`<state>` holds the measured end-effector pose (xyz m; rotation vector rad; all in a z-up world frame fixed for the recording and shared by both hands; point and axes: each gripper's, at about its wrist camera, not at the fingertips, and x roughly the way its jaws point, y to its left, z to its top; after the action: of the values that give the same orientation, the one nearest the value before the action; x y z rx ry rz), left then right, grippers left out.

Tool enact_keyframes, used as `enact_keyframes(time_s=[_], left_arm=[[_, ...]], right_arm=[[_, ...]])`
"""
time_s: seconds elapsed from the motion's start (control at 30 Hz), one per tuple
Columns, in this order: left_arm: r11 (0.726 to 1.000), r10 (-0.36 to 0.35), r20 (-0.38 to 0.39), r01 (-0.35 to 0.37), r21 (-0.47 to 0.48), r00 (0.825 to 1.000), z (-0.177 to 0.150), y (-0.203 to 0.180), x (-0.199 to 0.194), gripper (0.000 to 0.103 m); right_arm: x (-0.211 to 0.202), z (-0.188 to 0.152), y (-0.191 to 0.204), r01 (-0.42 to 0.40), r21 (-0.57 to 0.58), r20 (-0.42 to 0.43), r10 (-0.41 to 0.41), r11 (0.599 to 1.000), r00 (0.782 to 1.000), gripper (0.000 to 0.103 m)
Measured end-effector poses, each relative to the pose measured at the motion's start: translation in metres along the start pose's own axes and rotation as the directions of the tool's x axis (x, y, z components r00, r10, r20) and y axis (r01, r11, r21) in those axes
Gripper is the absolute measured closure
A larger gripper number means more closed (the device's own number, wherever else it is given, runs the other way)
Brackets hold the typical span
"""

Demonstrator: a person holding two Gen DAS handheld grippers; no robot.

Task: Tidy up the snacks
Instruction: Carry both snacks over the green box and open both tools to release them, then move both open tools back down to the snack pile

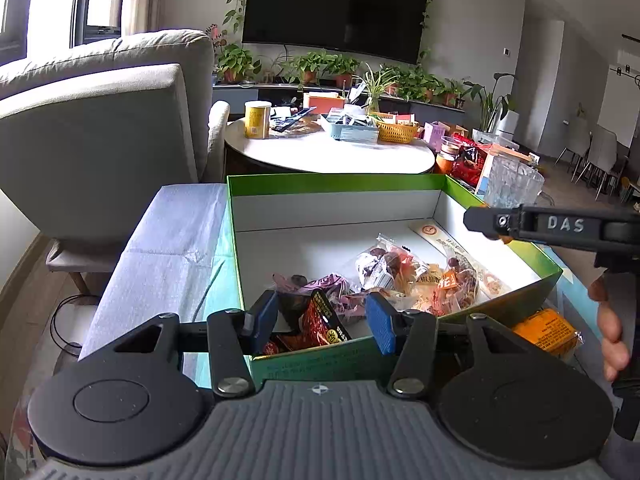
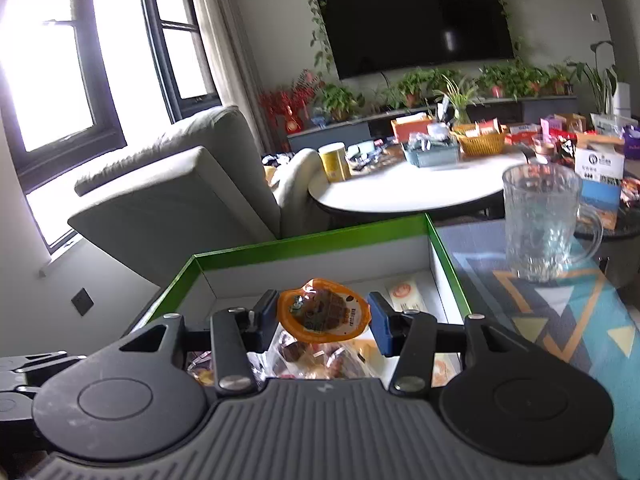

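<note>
A green box (image 1: 332, 184) with a white inside holds a heap of wrapped snacks (image 1: 400, 276). My left gripper (image 1: 322, 322) hangs over the box's near wall. A red and black snack packet (image 1: 320, 326) lies between its fingers, and a gap shows beside the right pad (image 1: 380, 324). In the right wrist view my right gripper (image 2: 324, 318) is shut on an orange snack cup (image 2: 324, 310), held above the box (image 2: 312, 240). From the left wrist view the right gripper (image 1: 486, 222) reaches in over the box's right wall. Another orange packet (image 1: 548, 330) lies on the table outside the box.
A glass mug (image 2: 540, 224) stands on the patterned tablecloth (image 2: 560, 320) right of the box. A person's hand (image 1: 612, 336) is at the right edge. Behind are a round white table (image 1: 340, 156) crowded with baskets and tins, and a grey armchair (image 1: 100, 120).
</note>
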<state>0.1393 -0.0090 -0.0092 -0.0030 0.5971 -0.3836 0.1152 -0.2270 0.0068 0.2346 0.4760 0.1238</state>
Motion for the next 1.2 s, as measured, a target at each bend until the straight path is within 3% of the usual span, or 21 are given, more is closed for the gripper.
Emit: enact_keyframes(time_s=[0.33, 0.73, 0.97, 1.1, 1.2], left_arm=[[1.000, 0.011, 0.005, -0.011, 0.001, 1.000, 0.000, -0.002, -0.006, 0.056], [0.998, 0.057, 0.055, -0.057, -0.010, 0.997, -0.007, -0.005, -0.026, 0.054], [1.000, -0.012, 0.056, 0.013, -0.006, 0.998, -0.014, -0.012, -0.044, 0.054], [0.995, -0.093, 0.002, 0.093, 0.043, 0.996, -0.025, -0.030, -0.039, 0.053], [0.995, -0.077, -0.026, 0.079, 0.057, 0.997, -0.035, -0.044, -0.029, 0.053]], right_arm=[[0.004, -0.008, -0.003, 0.018, 0.009, -0.048, -0.018, 1.000, 0.999, 0.055], [-0.026, -0.011, -0.017, -0.008, 0.060, -0.038, 0.010, 0.998, 0.999, 0.055], [-0.049, -0.018, -0.034, 0.019, 0.125, -0.027, -0.016, 0.992, 1.000, 0.055], [-0.060, -0.027, -0.048, 0.045, 0.163, -0.035, -0.040, 0.986, 0.999, 0.055], [-0.059, -0.035, -0.057, 0.051, 0.212, -0.068, -0.037, 0.976, 0.997, 0.055]])
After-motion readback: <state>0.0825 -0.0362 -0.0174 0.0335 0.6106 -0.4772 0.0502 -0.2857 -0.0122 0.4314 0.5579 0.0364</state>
